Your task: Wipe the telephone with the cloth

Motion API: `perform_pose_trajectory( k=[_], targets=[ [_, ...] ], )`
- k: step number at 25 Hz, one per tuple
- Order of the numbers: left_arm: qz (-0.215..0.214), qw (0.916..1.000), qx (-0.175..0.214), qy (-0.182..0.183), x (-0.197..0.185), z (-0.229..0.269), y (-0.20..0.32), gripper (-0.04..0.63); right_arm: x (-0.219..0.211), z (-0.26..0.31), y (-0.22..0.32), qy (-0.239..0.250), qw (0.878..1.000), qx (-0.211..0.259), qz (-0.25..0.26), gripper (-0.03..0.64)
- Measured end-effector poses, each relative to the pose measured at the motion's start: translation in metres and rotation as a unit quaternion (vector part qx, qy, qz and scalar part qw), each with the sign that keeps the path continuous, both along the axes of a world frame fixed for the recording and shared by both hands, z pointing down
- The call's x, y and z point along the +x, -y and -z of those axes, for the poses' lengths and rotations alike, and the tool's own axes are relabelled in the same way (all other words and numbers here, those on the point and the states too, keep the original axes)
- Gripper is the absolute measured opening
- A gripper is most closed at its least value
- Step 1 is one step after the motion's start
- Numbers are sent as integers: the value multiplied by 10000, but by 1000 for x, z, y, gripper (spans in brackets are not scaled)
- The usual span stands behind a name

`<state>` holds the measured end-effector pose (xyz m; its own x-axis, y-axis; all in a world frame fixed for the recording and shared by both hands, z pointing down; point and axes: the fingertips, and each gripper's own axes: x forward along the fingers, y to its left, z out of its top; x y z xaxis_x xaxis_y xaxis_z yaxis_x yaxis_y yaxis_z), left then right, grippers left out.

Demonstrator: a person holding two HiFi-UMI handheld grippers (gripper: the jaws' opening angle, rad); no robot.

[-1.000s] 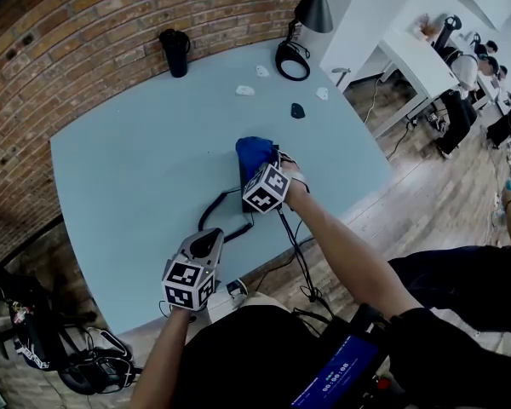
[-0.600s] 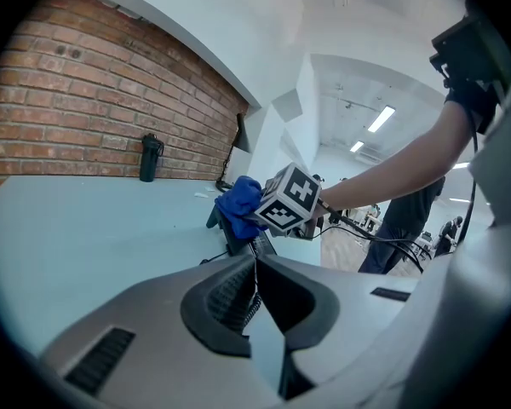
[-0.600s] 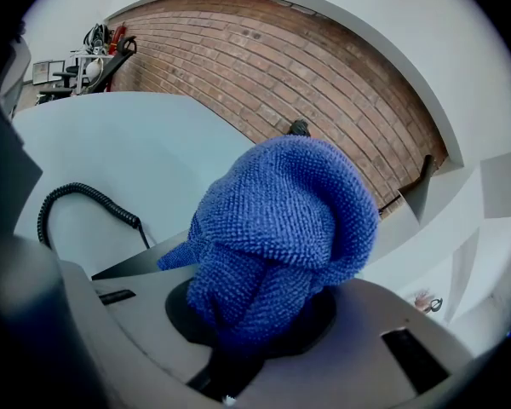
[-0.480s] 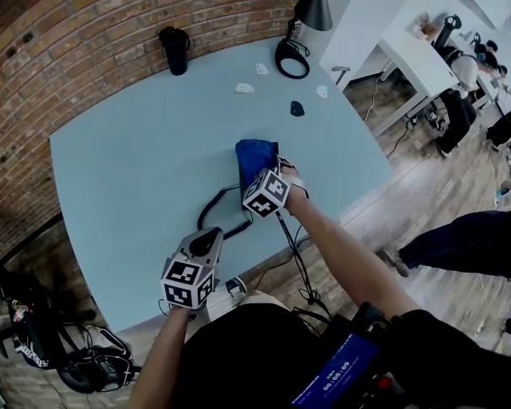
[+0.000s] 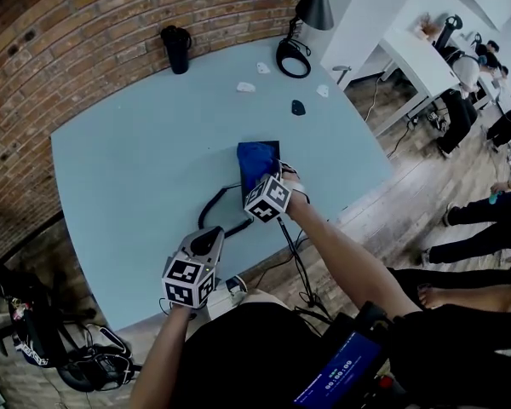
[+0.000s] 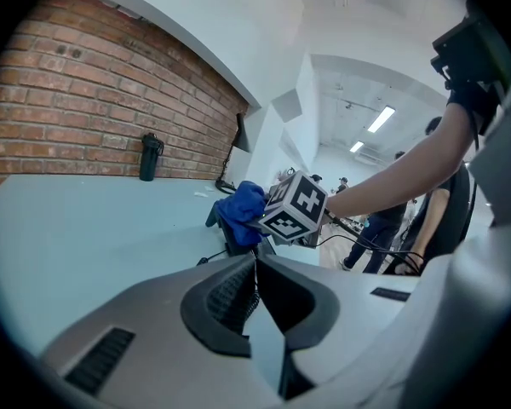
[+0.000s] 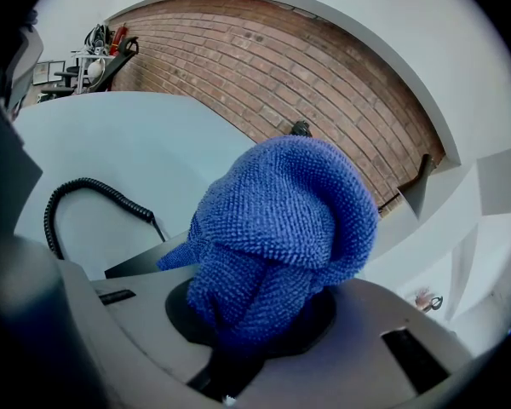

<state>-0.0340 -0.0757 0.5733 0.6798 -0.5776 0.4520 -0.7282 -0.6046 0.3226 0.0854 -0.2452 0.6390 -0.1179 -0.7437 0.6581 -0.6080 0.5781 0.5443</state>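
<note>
A black telephone (image 5: 271, 149) lies on the light-blue table (image 5: 128, 160), mostly covered by a bunched blue cloth (image 5: 256, 160). My right gripper (image 5: 261, 180) is shut on the cloth (image 7: 277, 228) and presses it down on the telephone (image 7: 140, 263). The phone's coiled cord (image 7: 81, 189) loops off to the left. My left gripper (image 5: 210, 236) hovers near the table's front edge, apart from the phone, and its jaws (image 6: 255, 271) are shut with nothing between them. From the left gripper view the cloth (image 6: 241, 210) shows just behind the right gripper's marker cube.
A black bottle (image 5: 175, 49) stands at the back by the brick wall. A black desk lamp (image 5: 313, 7) and a ring-shaped black object (image 5: 293, 58) sit at the back right, with small white bits (image 5: 245, 87) and a small black piece (image 5: 298, 107) nearby. Cables hang off the front edge.
My right gripper has drawn the cloth a little toward me across the telephone, which uncovers the phone's far edge. The left gripper has stayed put.
</note>
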Motion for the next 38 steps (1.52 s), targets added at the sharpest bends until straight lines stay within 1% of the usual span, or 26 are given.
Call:
perform_pose_trajectory(
  k=[9,25,38],
  targets=[
    [-31,10000,-54,-2,3,-4,-2,22,-1,-2,-5,-45,10000,39,-22,80],
    [-114,9999,-105,-7,7,-7,-4,23,-5,-15,-32,-42,10000,48,61,79],
    [-95,9998,-147,26,8,-10,-10,22,-4,-24,-54,-27,10000,38,74,78]
  ],
)
